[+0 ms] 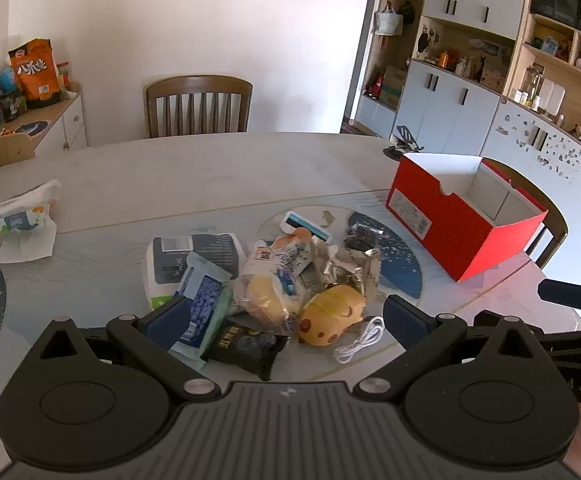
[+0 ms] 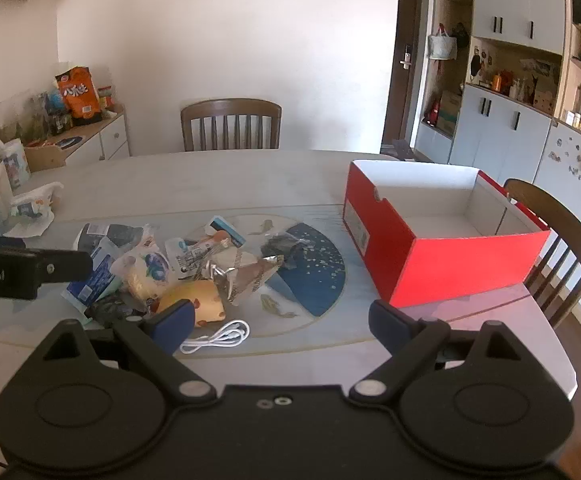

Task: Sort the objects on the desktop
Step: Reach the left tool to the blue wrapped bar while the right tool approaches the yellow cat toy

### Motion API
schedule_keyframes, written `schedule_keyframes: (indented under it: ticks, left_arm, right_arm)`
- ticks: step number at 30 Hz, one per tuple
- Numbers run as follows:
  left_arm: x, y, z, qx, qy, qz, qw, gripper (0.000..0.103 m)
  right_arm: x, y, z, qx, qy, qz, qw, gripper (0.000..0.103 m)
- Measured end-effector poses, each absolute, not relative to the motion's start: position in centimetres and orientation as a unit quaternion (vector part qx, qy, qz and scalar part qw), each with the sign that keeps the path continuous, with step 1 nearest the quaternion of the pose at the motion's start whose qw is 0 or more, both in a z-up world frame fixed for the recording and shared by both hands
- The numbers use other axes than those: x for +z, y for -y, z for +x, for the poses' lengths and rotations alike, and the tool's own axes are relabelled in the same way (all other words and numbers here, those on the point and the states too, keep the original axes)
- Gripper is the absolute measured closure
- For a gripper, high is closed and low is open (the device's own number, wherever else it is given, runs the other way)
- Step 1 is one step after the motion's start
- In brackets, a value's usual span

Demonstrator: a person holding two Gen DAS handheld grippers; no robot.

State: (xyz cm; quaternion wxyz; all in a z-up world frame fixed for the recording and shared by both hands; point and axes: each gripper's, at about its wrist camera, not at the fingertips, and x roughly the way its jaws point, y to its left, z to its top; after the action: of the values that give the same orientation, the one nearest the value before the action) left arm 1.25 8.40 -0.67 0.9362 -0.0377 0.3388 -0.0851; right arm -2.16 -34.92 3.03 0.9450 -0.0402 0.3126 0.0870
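A pile of desktop objects lies on the table: a yellow cheese-shaped toy [image 1: 332, 314] [image 2: 194, 300], a coiled white cable [image 1: 360, 340] [image 2: 218, 336], a bagged bread [image 1: 270, 288], a black packet [image 1: 246, 346], a blue-and-white packet [image 1: 200, 304], a silver foil wrapper [image 1: 350, 266] [image 2: 246, 274] and a wet-wipes pack [image 1: 194, 258]. An open red box [image 1: 466, 220] [image 2: 442, 236], empty inside, stands to the right. My left gripper [image 1: 286, 316] is open above the near side of the pile. My right gripper [image 2: 280, 318] is open, near the cable.
A crumpled tissue pack [image 1: 24, 212] lies at the table's left. Wooden chairs stand at the far side [image 1: 198, 106] and right [image 2: 558, 240]. A sideboard with snack bags [image 1: 34, 74] is at the left, shelving [image 1: 490, 60] at the right.
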Motion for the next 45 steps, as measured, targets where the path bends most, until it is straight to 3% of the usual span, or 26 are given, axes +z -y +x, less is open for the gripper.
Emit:
schedule_keyframes:
  ticks: [21, 38, 45]
  left_arm:
    - [-3.6, -13.9, 4.0, -0.082, -0.351, -0.017, 0.933, 0.0]
    - [-6.9, -13.7, 5.7, -0.086, -0.353, 0.0, 0.932, 0.001]
    - [-8.2, -14.8, 7.5, -0.081, -0.367, -0.001, 0.927, 0.01]
  right_arm:
    - [1.5, 30.4, -0.5, 0.106, -0.307, -0.045, 0.945, 0.01]
    - [-1.3, 29.3, 2.9, 0.16, -0.327, -0.075, 0.928, 0.01]
    - [-2.5, 28.7, 4.1, 0.177, -0.335, -0.092, 0.921, 0.01]
